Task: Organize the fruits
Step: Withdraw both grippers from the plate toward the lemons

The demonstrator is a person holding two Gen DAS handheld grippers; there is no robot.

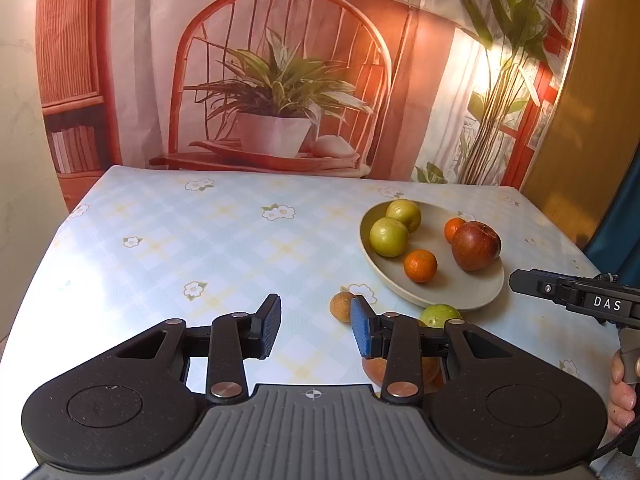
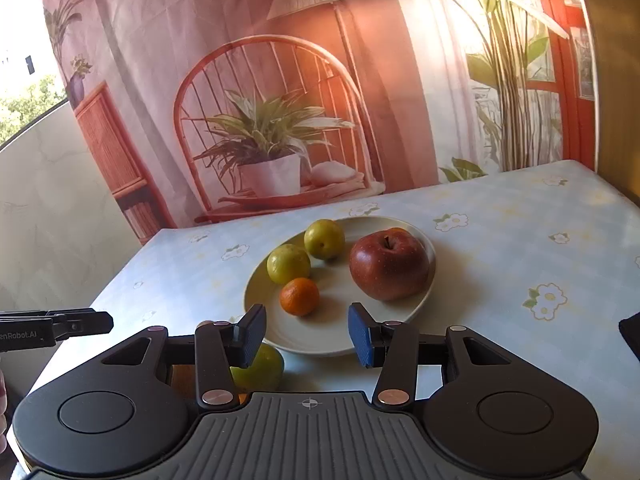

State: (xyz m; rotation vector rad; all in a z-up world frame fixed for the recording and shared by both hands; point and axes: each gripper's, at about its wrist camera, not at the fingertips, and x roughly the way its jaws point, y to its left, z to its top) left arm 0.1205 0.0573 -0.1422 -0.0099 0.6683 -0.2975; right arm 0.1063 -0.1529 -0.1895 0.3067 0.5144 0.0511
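Observation:
A beige plate [image 1: 460, 292] [image 2: 336, 288] on the flowered tablecloth holds a red apple [image 1: 476, 246] [image 2: 388, 264], two green fruits [image 1: 389, 237] [image 2: 288, 264] and two small oranges [image 1: 420, 266] [image 2: 299, 296]. Off the plate lie a small brown fruit [image 1: 340, 306], a green fruit [image 1: 440, 315] [image 2: 260, 368] and an orange-red fruit [image 1: 374, 370] partly hidden under my left gripper. The left gripper [image 1: 316, 320] hovers open over the table, left of the plate, with nothing between its pads. My right gripper [image 2: 306, 332] hangs open over the plate's near rim, also with nothing in it.
The table [image 1: 200, 240] ends against a printed backdrop of a chair and plants [image 1: 276, 92]. A wooden panel [image 1: 592, 100] stands at the right. A hand [image 1: 622, 392] grips the right tool. The left gripper's tip [image 2: 100, 322] shows at the left edge.

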